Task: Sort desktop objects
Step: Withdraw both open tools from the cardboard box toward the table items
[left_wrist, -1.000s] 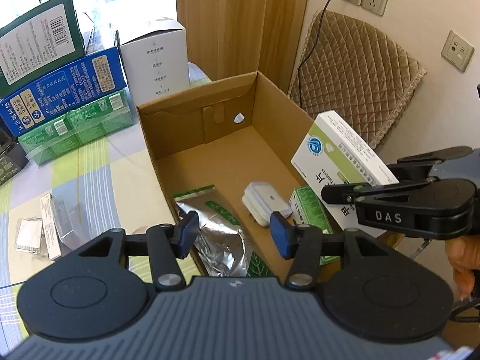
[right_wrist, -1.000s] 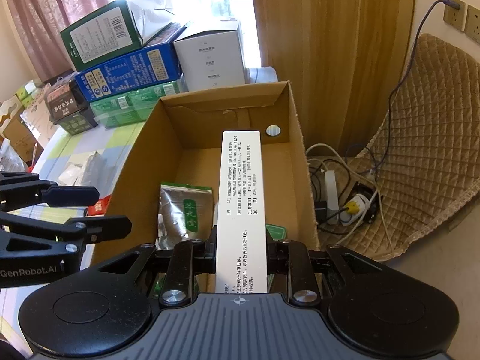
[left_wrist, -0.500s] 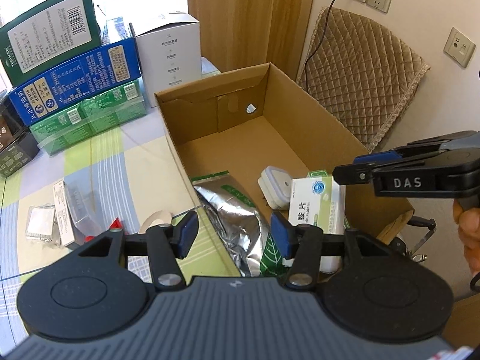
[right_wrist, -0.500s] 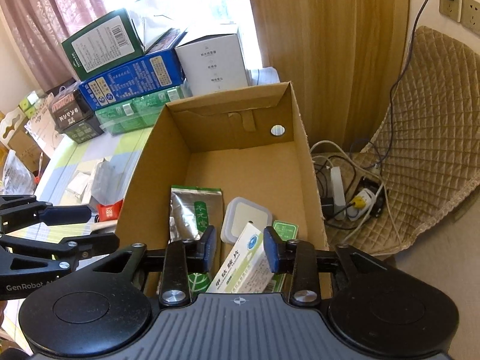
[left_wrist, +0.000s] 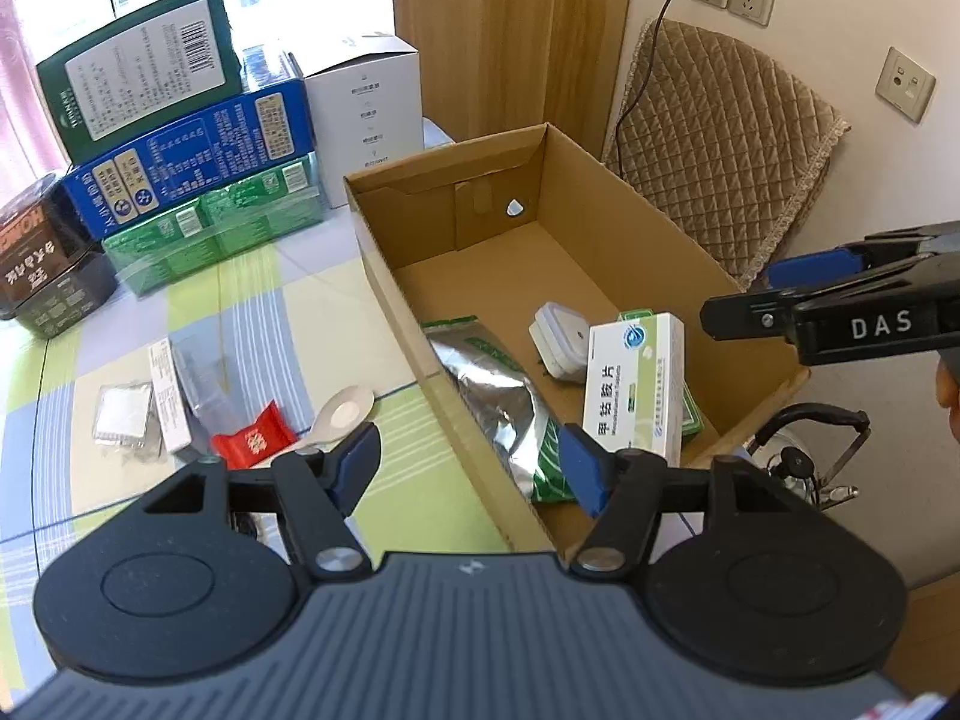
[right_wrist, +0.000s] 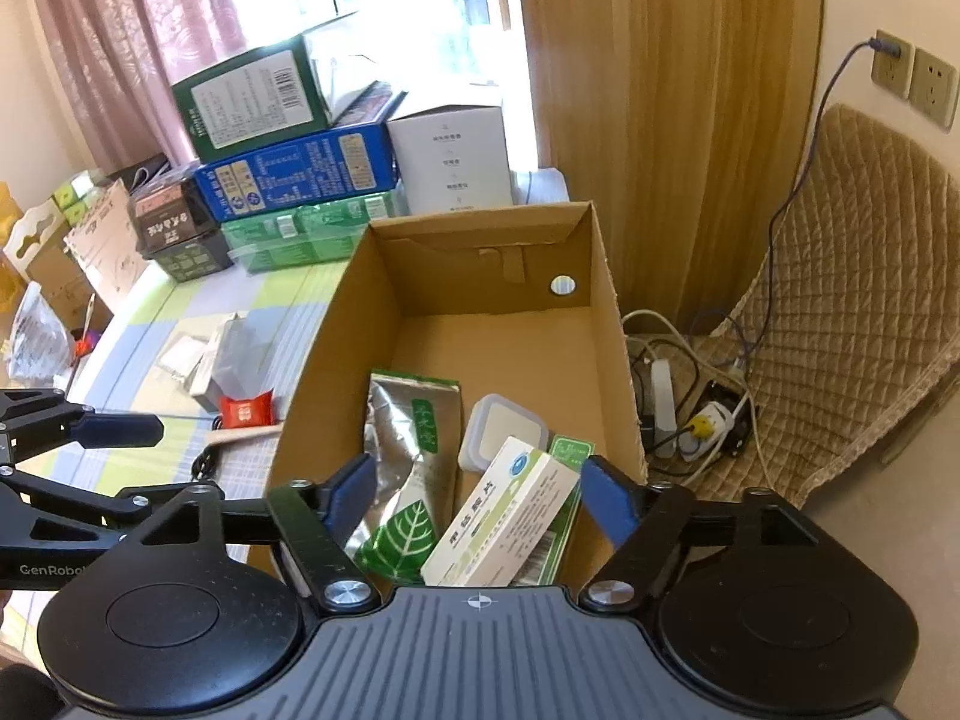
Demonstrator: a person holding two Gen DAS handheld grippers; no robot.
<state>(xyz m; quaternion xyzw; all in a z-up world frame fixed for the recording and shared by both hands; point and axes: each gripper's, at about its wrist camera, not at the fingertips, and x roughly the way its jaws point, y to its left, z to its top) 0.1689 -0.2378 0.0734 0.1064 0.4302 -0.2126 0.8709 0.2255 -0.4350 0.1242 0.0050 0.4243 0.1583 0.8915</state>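
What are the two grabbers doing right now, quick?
Left gripper: open, holding nothing; its jaws just widened.
Right gripper: open, jaws just spread; the white and green medicine box lies loose in the cardboard box.

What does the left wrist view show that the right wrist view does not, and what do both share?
Only the left wrist view: a white plastic spoon on the checked tablecloth and a black kettle handle beside the box.
Only the right wrist view: a white power strip with cables on the floor.
Both: the open brown cardboard box holding the white-and-green medicine carton, and the red candy wrapper.
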